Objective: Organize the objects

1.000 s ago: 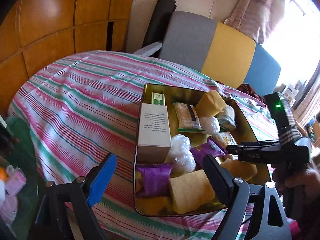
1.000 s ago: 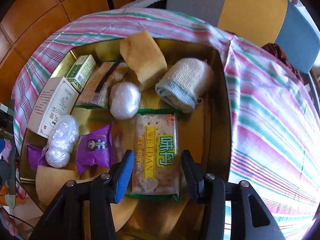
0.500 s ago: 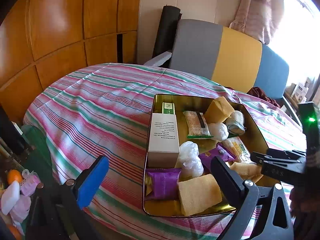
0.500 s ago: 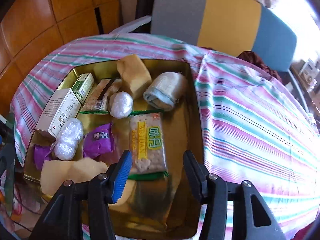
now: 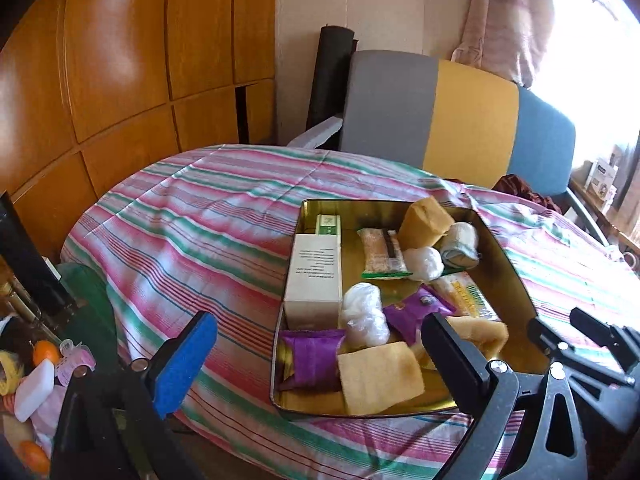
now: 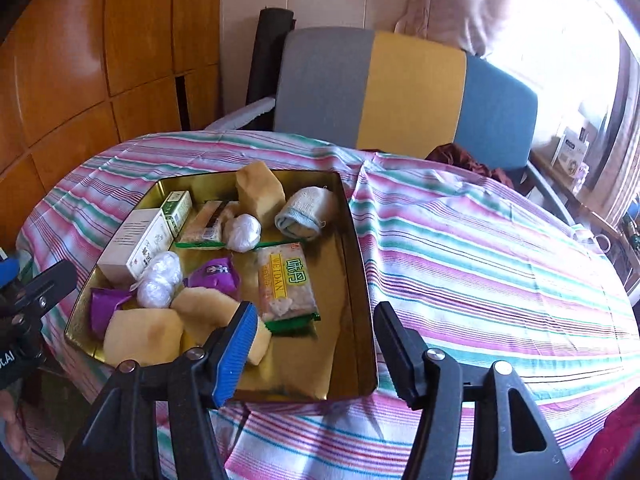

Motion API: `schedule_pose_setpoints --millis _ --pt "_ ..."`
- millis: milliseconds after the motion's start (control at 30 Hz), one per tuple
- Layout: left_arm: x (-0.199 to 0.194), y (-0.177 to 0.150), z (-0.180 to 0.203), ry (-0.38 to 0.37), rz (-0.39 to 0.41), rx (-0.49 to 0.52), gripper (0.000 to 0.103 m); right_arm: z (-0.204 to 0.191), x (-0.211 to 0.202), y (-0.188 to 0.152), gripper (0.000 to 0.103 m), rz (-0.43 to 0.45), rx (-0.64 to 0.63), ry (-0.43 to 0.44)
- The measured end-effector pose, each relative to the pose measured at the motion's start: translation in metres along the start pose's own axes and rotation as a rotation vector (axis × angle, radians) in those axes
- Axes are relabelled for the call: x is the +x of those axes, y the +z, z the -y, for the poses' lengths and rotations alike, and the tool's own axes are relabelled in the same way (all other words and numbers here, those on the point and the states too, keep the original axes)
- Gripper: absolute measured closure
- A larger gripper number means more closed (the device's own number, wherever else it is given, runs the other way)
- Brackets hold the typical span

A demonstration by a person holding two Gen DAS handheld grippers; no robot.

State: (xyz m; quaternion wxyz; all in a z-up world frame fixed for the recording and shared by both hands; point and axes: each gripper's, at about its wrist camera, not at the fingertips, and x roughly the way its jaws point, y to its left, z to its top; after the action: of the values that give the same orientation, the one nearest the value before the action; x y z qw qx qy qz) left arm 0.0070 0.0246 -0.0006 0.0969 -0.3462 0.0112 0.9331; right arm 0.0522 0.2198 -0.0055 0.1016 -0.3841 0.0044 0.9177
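Both hands pull back & up since before; table (image 6: 480, 240) w/ gold tin (image 6: 356, 240) looks smaller. Left gripper (image 5: 320, 348) wide open, empty. Right gripper (image 6: 312, 336), jaws just opening, empty; cracker pack (image 6: 286, 284) lies in tin. Tin's full, so a grab may bump stuff out.

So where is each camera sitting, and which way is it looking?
Left wrist: sits on the left claw, looking down over the gold tray; the right claw shows at the right edge.
Right wrist: sits on the right claw, looking down across the tray; the left claw shows at the left edge.
Shared: tray, striped cloth, chair.
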Motion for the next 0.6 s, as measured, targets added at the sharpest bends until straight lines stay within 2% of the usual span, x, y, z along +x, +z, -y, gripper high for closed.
schedule_pose_setpoints --millis 100,200,333,600 --pt "-0.003 -0.002 0.002 -0.009 -0.008 -0.007 0.000 -0.002 -0.001 0.001 0.042 0.004 0.000 0.001" --pt "-0.005 -0.005 0.004 0.022 0.001 0.000 0.000 -0.004 0.000 0.002 0.042 0.004 0.001 0.003" --pt "-0.006 -0.005 -0.001 0.028 0.013 -0.024 0.000 -0.009 0.003 0.001 0.042 -0.007 -0.008 0.004" --pt "-0.008 -0.007 -0.004 0.046 0.046 0.001 0.001 -0.015 0.007 0.000 0.042 -0.026 -0.028 0.006"
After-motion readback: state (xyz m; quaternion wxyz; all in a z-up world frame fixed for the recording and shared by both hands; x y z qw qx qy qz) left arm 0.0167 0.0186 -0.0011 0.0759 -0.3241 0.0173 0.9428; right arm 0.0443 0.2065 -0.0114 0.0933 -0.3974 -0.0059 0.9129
